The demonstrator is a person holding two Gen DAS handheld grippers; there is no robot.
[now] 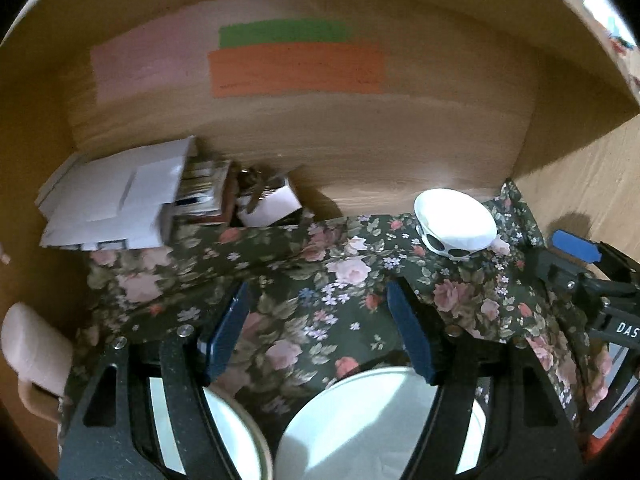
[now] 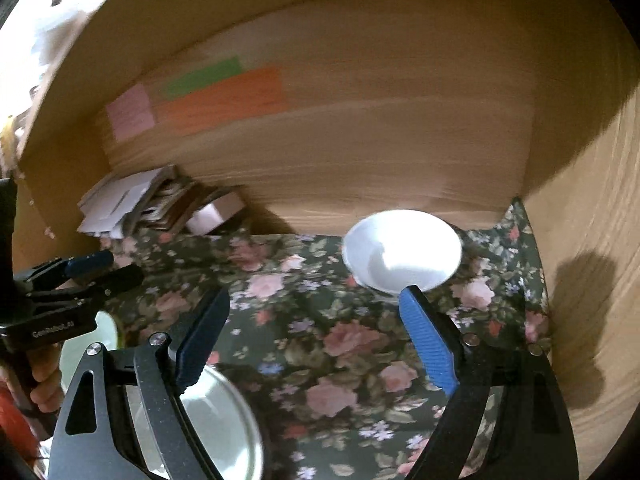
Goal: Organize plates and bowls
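Your left gripper (image 1: pixel 320 320) hovers over the floral cloth (image 1: pixel 312 280) that covers the worktop, its blue fingers (image 1: pixel 226 332) spread wide with nothing between them. Directly under it, at 6 o'clock in the left wrist view, lie a white plate (image 1: pixel 360 428) and, just beside it toward 7 o'clock, a second white dish (image 1: pixel 236 432) with a pale rim; whether the two touch you cannot tell.

A small white bowl (image 1: pixel 456 224) stands on the cloth at 2 o'clock from your left gripper, near the wooden back wall (image 1: pixel 360 140); dark oval markings show on its outer side. Your right gripper (image 2: pixel 316 320) is likewise spread and holds nothing; its right finger (image 2: pixel 428 340) points at the near rim of that bowl (image 2: pixel 402 250), with the tip overlapping the rim in this view, though contact cannot be confirmed.

In the right wrist view your left gripper (image 2: pixel 96 268) appears at 9 o'clock, and a glass-like round dish (image 2: pixel 220 420) lies at 7 o'clock.

Against the wall at 10 o'clock rests a pile of papers and small boxes (image 1: pixel 132 200). Pink, green and orange paper sheets (image 1: pixel 296 68) are fixed to the wall at 12 o'clock. A pale pink object (image 1: pixel 36 352) sits at 8 o'clock at the cloth's edge.
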